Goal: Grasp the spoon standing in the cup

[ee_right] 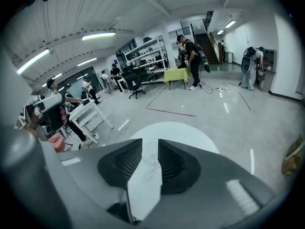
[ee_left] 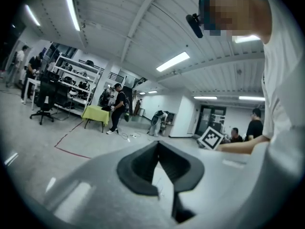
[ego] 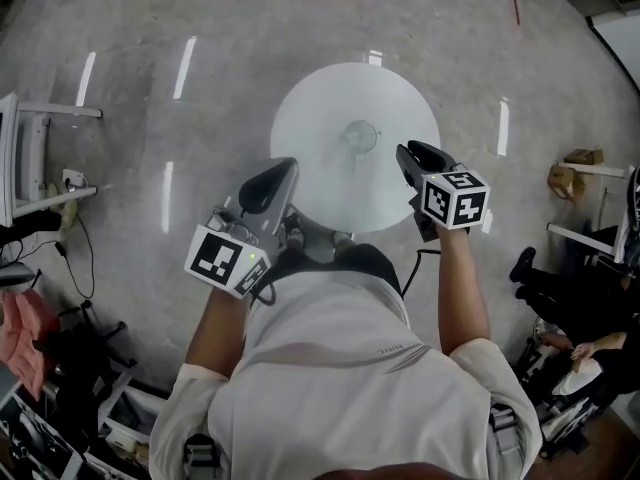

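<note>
A clear cup [ego: 360,136] stands near the middle of a round white table [ego: 320,108]; a thin spoon handle in it is barely discernible. My right gripper [ego: 405,154] hovers over the table's right side, just right of the cup, jaws open and empty. In the right gripper view the cup [ee_right: 149,157] shows through the gap of this gripper [ee_right: 150,144], some way beyond the tips, on the table [ee_right: 190,135]. My left gripper [ego: 286,168] sits at the table's near-left edge, apart from the cup. In its own view the left gripper [ee_left: 157,144] has its tips touching, with nothing held.
Grey floor with red tape lines surrounds the table. White shelving [ego: 40,158] stands at the left, a cardboard box [ego: 570,173] and seated people [ego: 570,348] at the right. Bags and cables lie lower left. People stand by a yellow-green table [ee_left: 95,113] far off.
</note>
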`<action>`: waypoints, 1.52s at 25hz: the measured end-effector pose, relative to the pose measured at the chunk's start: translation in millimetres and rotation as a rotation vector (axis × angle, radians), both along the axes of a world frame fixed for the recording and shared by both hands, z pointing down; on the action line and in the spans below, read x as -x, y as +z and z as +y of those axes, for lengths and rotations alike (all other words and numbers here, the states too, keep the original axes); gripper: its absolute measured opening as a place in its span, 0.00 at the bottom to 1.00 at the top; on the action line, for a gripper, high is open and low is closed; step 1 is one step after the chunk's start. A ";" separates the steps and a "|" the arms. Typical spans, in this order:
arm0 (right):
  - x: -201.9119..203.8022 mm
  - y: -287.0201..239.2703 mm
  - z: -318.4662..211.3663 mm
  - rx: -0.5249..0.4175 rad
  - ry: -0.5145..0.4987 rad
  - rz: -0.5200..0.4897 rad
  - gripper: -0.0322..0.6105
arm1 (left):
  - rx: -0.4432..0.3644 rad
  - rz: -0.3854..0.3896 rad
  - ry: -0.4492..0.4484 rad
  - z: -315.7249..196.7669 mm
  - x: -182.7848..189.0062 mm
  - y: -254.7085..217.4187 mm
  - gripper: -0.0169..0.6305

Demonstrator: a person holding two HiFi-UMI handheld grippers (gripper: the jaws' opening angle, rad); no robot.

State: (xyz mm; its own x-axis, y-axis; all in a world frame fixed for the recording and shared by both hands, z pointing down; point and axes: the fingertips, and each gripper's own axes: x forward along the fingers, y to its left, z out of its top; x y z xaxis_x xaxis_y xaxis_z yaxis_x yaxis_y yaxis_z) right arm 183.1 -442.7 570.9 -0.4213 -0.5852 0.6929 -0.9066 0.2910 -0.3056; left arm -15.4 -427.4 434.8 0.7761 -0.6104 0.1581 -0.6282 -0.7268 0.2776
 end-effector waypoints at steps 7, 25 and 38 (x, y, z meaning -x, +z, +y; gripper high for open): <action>4.6 87.1 -31.1 0.183 -0.088 -0.001 0.29 | 0.030 -0.025 -0.062 -11.4 -6.2 13.8 0.03; 27.7 142.9 -50.7 0.380 -0.101 -0.034 0.07 | 0.056 -0.016 -0.144 -16.2 31.7 22.3 0.03; 33.2 22.1 -4.7 0.082 -0.121 0.017 0.07 | -0.039 0.017 -0.061 1.8 23.4 -22.9 0.03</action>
State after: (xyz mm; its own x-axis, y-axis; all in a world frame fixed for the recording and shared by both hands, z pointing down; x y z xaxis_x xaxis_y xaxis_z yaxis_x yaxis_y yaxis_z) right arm 150.0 -447.4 593.0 -0.4736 -0.4715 0.7439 -0.8714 0.3735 -0.3181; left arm -38.9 -425.6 411.9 0.7393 -0.6625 0.1203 -0.6675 -0.6975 0.2606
